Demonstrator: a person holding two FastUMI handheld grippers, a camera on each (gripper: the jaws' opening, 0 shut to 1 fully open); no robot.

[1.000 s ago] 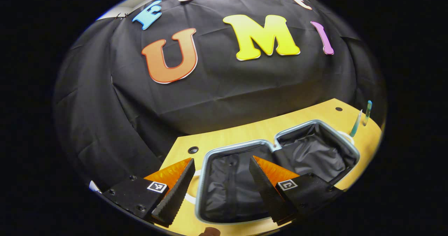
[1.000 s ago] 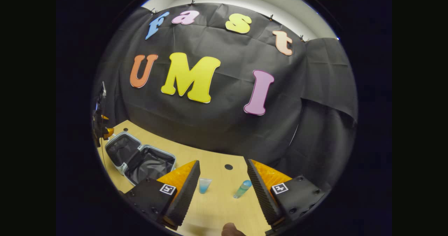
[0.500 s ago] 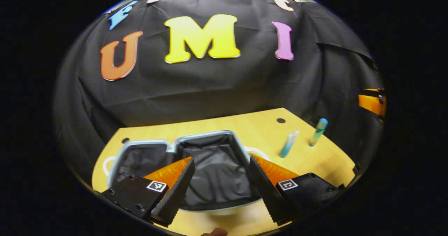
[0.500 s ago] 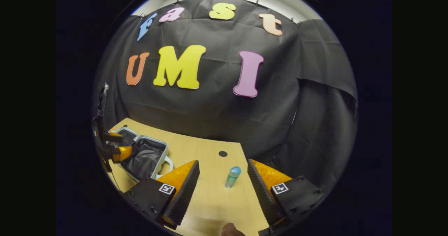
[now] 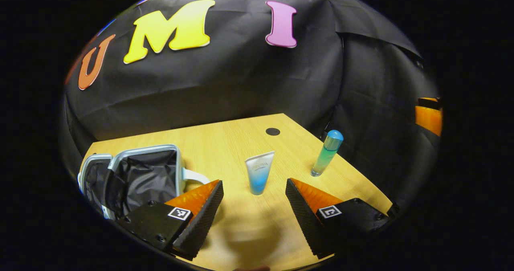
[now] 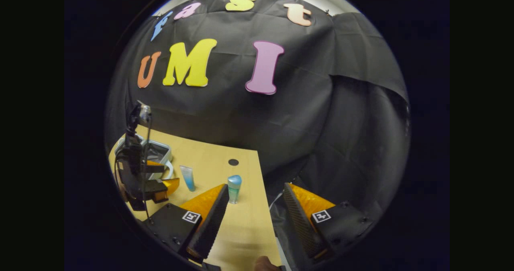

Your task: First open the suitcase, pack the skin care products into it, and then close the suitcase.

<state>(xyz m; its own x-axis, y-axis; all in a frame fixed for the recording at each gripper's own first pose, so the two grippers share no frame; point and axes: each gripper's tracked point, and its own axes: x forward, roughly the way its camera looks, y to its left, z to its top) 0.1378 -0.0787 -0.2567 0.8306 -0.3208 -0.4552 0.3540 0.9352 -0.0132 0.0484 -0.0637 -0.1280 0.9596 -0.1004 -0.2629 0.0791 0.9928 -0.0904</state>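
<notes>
Black cloth wall behind, wooden desk (image 5: 225, 142) below. Left gripper view: my left gripper (image 5: 253, 206) hovers over desk, fingers apart, nothing between. Suitcase (image 5: 132, 174) lies open near desk's left edge, dark lining showing. White-blue tube (image 5: 259, 172) stands upright mid-desk; blue-capped bottle (image 5: 327, 152) upright near right edge.

Right gripper view: my right gripper (image 6: 253, 210) fingers apart, empty, straddling desk's right edge. Bottle (image 6: 234, 187) just beyond my left finger, tube (image 6: 187, 177) farther left, suitcase (image 6: 158, 154) behind left gripper (image 6: 160, 178).
</notes>
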